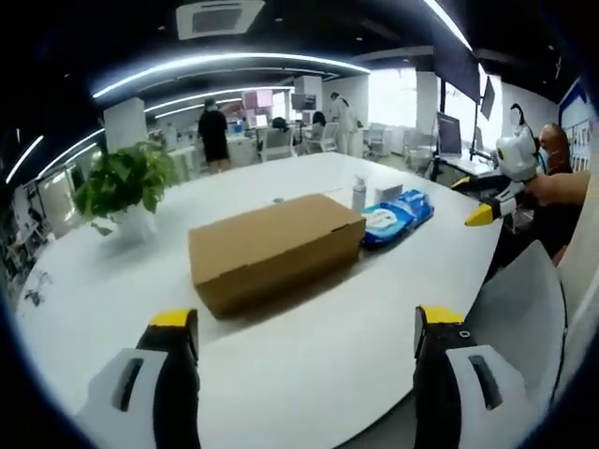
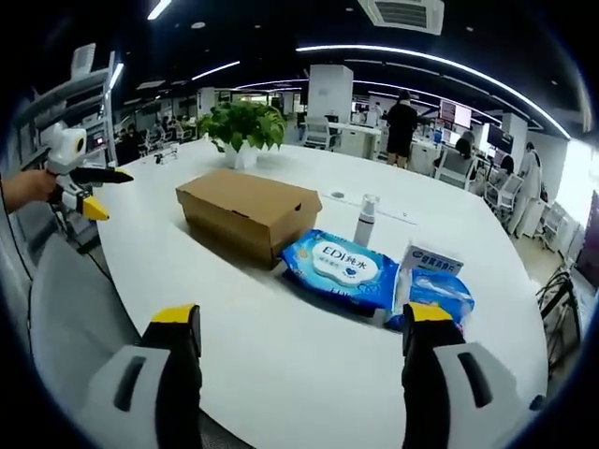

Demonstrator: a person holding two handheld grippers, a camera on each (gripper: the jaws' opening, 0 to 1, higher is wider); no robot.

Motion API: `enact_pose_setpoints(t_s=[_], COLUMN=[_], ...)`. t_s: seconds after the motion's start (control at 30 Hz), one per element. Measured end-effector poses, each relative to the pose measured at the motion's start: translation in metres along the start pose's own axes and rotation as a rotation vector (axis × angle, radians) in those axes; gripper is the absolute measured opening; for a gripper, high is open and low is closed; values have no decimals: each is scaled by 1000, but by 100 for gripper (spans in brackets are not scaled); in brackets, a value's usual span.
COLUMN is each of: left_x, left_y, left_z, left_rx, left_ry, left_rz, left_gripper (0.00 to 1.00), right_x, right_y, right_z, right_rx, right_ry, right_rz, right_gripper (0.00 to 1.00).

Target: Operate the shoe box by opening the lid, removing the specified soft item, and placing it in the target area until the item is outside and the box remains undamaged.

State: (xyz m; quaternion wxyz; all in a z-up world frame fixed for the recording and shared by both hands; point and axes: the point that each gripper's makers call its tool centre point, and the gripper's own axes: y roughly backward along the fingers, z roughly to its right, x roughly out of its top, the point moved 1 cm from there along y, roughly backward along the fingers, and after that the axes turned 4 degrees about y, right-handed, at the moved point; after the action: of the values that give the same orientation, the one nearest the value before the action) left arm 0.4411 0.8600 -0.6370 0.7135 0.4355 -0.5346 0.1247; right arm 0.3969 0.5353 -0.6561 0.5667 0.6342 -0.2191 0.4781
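A brown cardboard shoe box (image 1: 271,248) lies on the white table (image 1: 309,374) with its lid down; what is inside is hidden. My left gripper (image 1: 306,323) is open, held above the near table edge and short of the box. The right gripper (image 1: 491,201) comes in from the right, a hand holding it. In the right gripper view the box (image 2: 248,210) sits left of centre. My right gripper (image 2: 304,323) is open and empty, well back from it. The left gripper (image 2: 84,192) hangs off the table's left side.
Blue wet-wipe packs (image 2: 339,267) (image 2: 435,290) lie just beside the box, with a small white carton (image 2: 430,257) and a clear bottle (image 2: 365,222) behind them. A potted plant (image 2: 243,126) stands past the box. A grey chair back (image 1: 524,299) is by the table edge. People stand far off.
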Motion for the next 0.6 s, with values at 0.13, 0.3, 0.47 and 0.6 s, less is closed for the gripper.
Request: enact_pose_setpoints(t_s=[0.13, 0.3, 0.47, 0.6], left_x=[2, -1, -4, -5], left_y=[7, 15, 22, 23], left_z=[5, 5, 3, -2], left_rx=[-4, 10, 31, 58], left_ry=[47, 67, 80, 76], left_rz=[41, 67, 65, 66], left_gripper=[100, 100, 100, 100], right_x=[-2, -2, -4, -6], right_y=[7, 14, 19, 22], right_z=[-2, 4, 6, 4], right_rx=[-3, -45, -61, -60], right_ry=[-35, -70, -79, -84], right_rz=[4, 28, 36, 36], right_gripper=[93, 96, 96, 96])
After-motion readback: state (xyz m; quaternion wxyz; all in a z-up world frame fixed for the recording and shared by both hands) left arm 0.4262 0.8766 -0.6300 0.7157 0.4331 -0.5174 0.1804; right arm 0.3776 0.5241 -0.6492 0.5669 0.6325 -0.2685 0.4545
